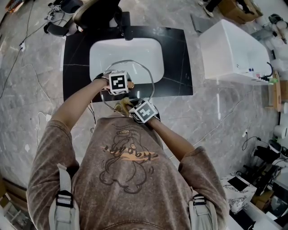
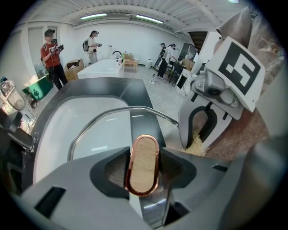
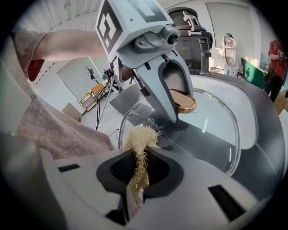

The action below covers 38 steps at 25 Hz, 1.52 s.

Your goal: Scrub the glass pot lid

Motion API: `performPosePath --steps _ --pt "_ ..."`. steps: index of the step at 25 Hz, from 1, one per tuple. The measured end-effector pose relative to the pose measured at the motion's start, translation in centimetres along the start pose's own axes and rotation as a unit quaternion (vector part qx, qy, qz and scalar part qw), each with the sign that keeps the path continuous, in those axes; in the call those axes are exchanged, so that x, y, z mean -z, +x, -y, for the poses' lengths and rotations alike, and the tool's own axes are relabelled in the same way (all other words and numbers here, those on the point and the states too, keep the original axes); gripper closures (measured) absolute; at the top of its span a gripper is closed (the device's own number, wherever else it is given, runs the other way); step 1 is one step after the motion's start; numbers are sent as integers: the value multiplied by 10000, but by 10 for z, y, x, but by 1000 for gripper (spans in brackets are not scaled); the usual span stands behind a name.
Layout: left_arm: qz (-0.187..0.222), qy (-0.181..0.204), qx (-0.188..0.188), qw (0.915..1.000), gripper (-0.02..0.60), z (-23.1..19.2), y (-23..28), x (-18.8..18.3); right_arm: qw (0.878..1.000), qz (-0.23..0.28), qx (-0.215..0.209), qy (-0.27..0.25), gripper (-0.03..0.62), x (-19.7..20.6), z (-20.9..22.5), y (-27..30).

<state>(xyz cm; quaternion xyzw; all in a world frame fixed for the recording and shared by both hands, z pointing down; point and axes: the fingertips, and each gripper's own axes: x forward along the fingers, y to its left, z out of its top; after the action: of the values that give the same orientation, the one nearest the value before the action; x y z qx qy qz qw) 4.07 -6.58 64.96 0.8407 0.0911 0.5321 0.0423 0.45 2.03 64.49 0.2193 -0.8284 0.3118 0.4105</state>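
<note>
No legible text (shirt print (image 1: 130, 155) unclear)

You're standing in a big open test lab, not a home. The floor (image 1: 27, 90) is grey marble-look tile, and cables (image 1: 21, 45) trail loose across it at 10 o'clock. At 12 o'clock a black counter (image 1: 180, 58) with a white sink (image 1: 126, 51) stands by itself in the open, with a black office chair (image 1: 96, 13) just behind it. A white bathtub (image 1: 229, 49) sits free on the floor at 2 o'clock, cardboard boxes (image 1: 238, 9) lie at 1 o'clock, and dark equipment (image 1: 265, 166) is piled at 4 o'clock. Your left gripper view shows strip lights (image 2: 94, 16) on a white ceiling and several people (image 2: 93, 45) standing about, one wearing a backpack.
</note>
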Motion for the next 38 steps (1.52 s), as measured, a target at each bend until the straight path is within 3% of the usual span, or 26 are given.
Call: performPosePath --steps 10,15,22,30,38 --pt "-10 -50 27 10000 388 1 -1 -1 9989 49 -452 103 546 -21 -26 29" --pt "-20 -77 19 10000 388 0 -1 -1 9991 105 -384 -157 546 -36 -30 39" --pt "5 -60 1 10000 388 1 1 2 9989 178 -435 -62 546 -38 -31 40" --pt "-5 -62 40 10000 388 1 0 -1 9980 581 -123 211 546 -51 -9 33" --pt "25 -62 23 10000 388 2 2 0 9982 587 -80 128 546 -49 -8 31"
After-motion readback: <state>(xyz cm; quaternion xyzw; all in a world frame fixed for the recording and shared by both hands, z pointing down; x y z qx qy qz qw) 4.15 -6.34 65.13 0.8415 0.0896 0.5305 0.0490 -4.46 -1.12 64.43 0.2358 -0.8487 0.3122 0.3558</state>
